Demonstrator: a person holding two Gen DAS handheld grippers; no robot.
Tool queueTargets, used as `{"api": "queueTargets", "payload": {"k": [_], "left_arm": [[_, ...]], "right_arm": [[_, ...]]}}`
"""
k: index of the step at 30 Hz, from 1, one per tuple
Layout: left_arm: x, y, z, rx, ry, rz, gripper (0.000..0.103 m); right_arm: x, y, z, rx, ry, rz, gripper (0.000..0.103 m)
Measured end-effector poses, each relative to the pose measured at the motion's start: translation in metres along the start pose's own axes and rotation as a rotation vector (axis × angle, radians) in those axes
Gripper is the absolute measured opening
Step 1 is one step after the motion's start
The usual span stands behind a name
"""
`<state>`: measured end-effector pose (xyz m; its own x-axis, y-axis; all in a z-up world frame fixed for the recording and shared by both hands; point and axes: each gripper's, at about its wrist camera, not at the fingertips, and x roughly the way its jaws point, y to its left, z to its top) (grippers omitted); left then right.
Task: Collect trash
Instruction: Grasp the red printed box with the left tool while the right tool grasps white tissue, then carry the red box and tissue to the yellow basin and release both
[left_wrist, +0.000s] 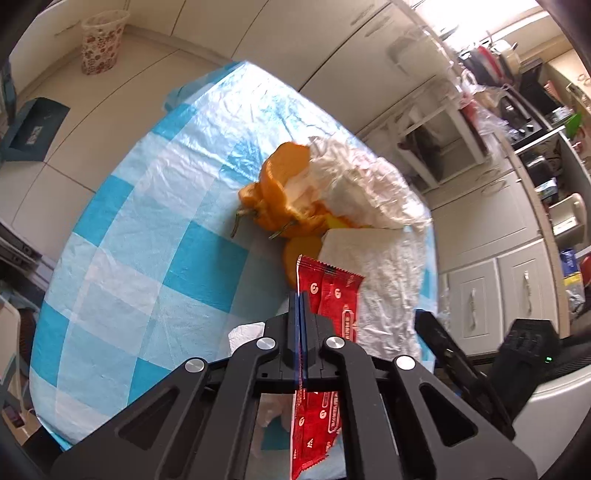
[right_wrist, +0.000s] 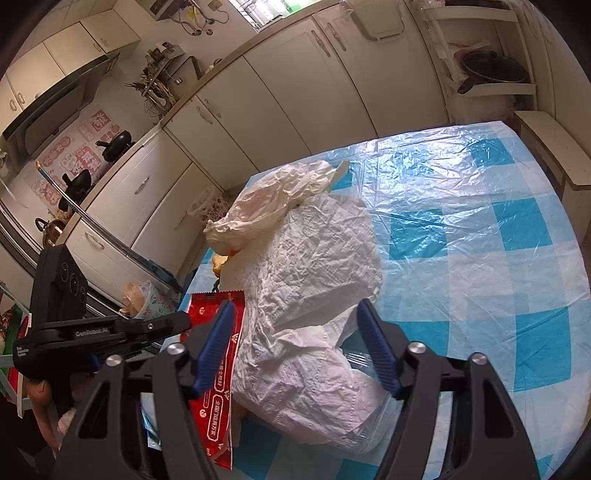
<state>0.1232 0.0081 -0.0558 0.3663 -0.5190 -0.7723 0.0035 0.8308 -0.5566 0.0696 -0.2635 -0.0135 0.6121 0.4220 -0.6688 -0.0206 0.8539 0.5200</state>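
Kitchen table (left_wrist: 147, 258) in blue checks: left gripper (left_wrist: 300, 306) pinches a red wrapper (left_wrist: 332, 295); right gripper (right_wrist: 295, 332) gapes over a tissue (right_wrist: 314, 277).

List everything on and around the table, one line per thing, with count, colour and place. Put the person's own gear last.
Red wrapper: one, red, pinched in the left gripper above the table.
Orange peels: a pile, orange, mid-table beside the tissues.
Tissue paper: a crumpled heap, white, in front of the right gripper.
Plastic bag: one, cream, past the tissue.
Tablecloth: one, blue and white check, covering the table.
Waste basket: one, patterned white, on the floor.
Left gripper: black, jaws shut on the wrapper.
Right gripper: black, blue pads, jaws open around the tissue.
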Motion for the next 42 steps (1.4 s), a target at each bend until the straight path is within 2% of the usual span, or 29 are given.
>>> {"api": "queueTargets", "payload": {"k": [1,2,3,4,7,10,13,14,16,17,21,22,23,24,25,26,32,34,37,42], "left_arm": [[-0.003,0.000,0.000,0.002,-0.005,-0.008,0.001],[-0.004,0.001,0.000,0.000,-0.007,-0.015,0.001],[-0.005,0.003,0.002,-0.004,-0.006,-0.023,0.001],[-0.006,0.003,0.001,-0.006,-0.004,-0.032,0.001],[-0.011,-0.001,0.000,0.001,-0.009,-0.059,0.000],[-0.023,-0.003,-0.004,0.015,-0.033,-0.114,0.000],[-0.035,-0.006,-0.007,0.041,-0.061,-0.134,0.000],[-0.037,-0.006,-0.007,0.048,-0.069,-0.124,0.000],[-0.037,-0.006,-0.008,0.048,-0.066,-0.123,0.000],[-0.037,-0.006,-0.008,0.050,-0.064,-0.121,0.000],[-0.039,-0.007,-0.010,0.064,-0.067,-0.117,0.000],[-0.039,-0.007,-0.011,0.067,-0.068,-0.118,0.000],[-0.040,-0.007,-0.011,0.069,-0.068,-0.119,0.000],[-0.041,-0.007,-0.011,0.070,-0.069,-0.118,0.000],[-0.041,-0.006,-0.011,0.071,-0.070,-0.118,0.000],[-0.041,-0.006,-0.011,0.071,-0.070,-0.121,0.000],[-0.051,-0.012,-0.012,0.087,-0.085,-0.161,0.000],[-0.056,-0.014,-0.013,0.087,-0.089,-0.189,0.000],[-0.063,-0.019,-0.014,0.082,-0.094,-0.233,0.000],[-0.069,-0.041,-0.017,0.098,-0.093,-0.279,0.000]], "right_arm": [[0.000,-0.001,-0.001,0.003,0.005,0.019,0.039],[-0.001,-0.001,-0.001,0.004,0.008,0.033,0.031],[-0.002,-0.001,-0.001,0.000,0.006,0.038,0.016],[-0.004,0.001,-0.001,-0.007,-0.002,0.044,0.008],[-0.016,0.004,0.000,-0.026,-0.038,0.066,0.004],[-0.029,0.004,0.004,-0.032,-0.078,0.081,0.003],[-0.031,-0.003,0.004,-0.020,-0.067,0.073,0.005],[-0.028,-0.007,0.005,-0.010,-0.058,0.065,0.012],[-0.022,-0.007,0.006,0.002,-0.060,0.022,0.084],[-0.019,-0.005,0.005,-0.012,-0.070,-0.004,0.088],[0.007,0.015,0.002,-0.116,-0.011,-0.051,0.087],[0.016,0.019,-0.001,-0.144,0.014,-0.067,0.082],[0.023,0.022,-0.003,-0.168,0.037,-0.070,0.071],[0.027,0.023,-0.004,-0.183,0.054,-0.072,0.042],[0.028,0.024,-0.004,-0.185,0.063,-0.069,0.022],[0.025,0.022,-0.003,-0.172,0.054,-0.047,0.018],[-0.026,0.018,0.005,-0.144,-0.086,0.057,0.015],[-0.042,0.015,0.008,-0.137,-0.128,0.068,0.015],[-0.068,0.002,0.010,-0.117,-0.188,0.057,0.014],[-0.108,-0.026,0.012,-0.092,-0.251,-0.018,0.013]]}}
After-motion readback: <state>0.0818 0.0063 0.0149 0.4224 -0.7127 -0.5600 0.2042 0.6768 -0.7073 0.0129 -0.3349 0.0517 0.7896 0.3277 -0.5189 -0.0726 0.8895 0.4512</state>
